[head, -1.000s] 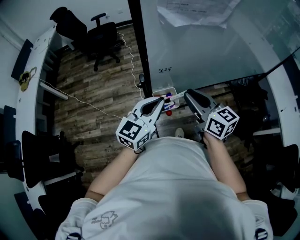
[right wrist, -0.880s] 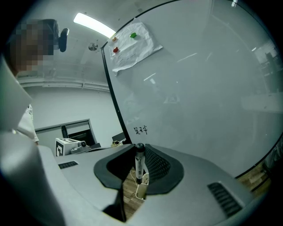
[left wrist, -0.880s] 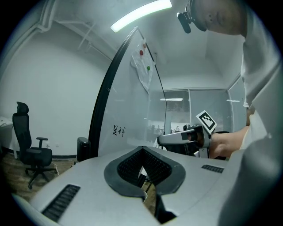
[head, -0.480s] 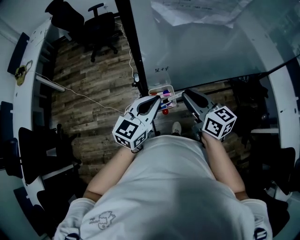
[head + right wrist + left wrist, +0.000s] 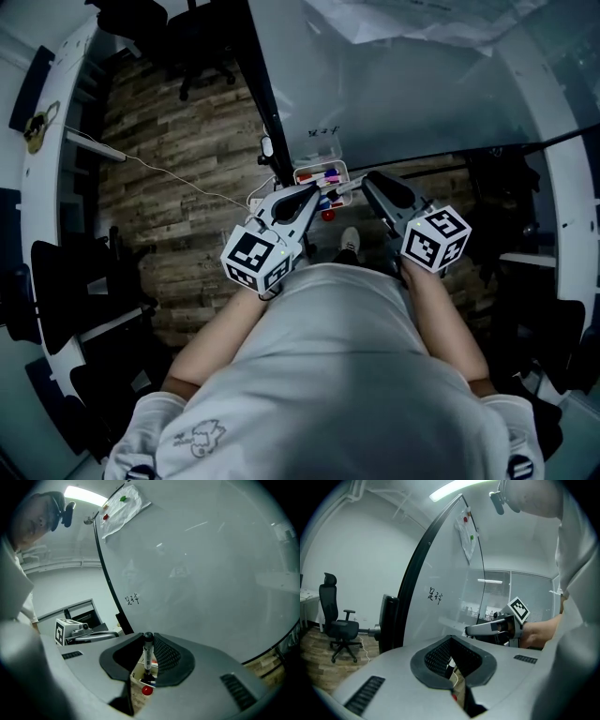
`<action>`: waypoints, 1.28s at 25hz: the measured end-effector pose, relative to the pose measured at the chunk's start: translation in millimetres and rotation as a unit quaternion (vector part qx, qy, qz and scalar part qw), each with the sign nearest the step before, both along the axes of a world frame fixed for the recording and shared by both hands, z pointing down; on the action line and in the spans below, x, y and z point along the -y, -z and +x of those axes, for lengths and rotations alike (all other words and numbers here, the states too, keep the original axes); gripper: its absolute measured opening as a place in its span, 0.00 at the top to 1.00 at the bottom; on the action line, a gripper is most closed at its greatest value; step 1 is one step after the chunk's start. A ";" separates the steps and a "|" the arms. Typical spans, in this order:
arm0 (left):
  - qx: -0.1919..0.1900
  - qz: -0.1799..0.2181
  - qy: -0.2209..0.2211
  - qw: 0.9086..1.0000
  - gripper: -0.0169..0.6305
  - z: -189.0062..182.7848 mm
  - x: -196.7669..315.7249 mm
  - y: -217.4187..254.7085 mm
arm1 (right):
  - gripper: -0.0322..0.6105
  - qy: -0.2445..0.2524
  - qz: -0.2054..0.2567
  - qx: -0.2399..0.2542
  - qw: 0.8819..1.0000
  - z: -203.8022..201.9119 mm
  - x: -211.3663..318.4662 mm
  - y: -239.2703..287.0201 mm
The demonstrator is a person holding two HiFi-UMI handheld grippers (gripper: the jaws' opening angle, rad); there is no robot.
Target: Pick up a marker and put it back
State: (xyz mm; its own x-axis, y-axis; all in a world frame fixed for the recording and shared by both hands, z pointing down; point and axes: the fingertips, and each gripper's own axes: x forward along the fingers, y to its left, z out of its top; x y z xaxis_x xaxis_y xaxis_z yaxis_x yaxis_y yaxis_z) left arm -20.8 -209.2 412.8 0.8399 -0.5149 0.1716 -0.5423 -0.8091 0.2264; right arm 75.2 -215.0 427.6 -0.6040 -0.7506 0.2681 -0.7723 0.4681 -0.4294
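Ok, nearest first. R gripper (image 5: 148,640) has its jaws pinched on the marker (image 5: 148,657). It stands upright btwn the pads, black cap on top, white barrel below. The marker's lower end hangs right over the white tray (image 5: 137,676); can't tell whether it touches anything in there. A red ball (image 5: 147,690) shows just beside the tray's near edge, under the marker's lower end.

L gripper (image 5: 451,640) is alongside, jaws pressed together w/ nothing btwn them. Thru the gap in its frame I only catch bits of what's below.

In the head view both grippers angle inward toward the tray: L tip just beside its near side, R tip at its right end.

The tray sits at the lower edge of the whiteboard (image 5: 403,94) and holds a few other markers (image 5: 319,176), caps approx red, blue and purple. Above it on the board there's a small black scribble (image 5: 322,134), and sheets of paper (image 5: 123,506) are stuck near the top.

Farther off: wood-plank floor (image 5: 178,187) and a black office chair (image 5: 340,625), well apart from the board.
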 end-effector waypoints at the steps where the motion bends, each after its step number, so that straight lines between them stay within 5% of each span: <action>1: 0.002 -0.004 0.001 1.000 0.97 -0.2 1.5 -2.7 | 0.83 0.002 -0.003 0.000 1.000 -0.4 1.6 -2.6; 15: 0.018 -0.027 0.006 0.999 0.97 7.1 11.6 -21.5 | 0.83 0.000 -0.058 0.003 0.998 8.9 7.9 -36.8; 32: 0.033 -0.060 0.013 0.998 0.97 10.6 16.5 -44.3 | 0.83 0.023 -0.072 -0.016 0.997 3.5 12.3 -56.2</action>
State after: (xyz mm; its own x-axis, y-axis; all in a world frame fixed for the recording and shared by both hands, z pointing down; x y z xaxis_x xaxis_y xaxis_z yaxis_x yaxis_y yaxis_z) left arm -10.2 -225.7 457.1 0.8114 -0.5087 0.2879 -0.5795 -0.7643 0.2829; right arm 78.7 -227.3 483.9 -0.6263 -0.6743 0.3914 -0.7660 0.4389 -0.4696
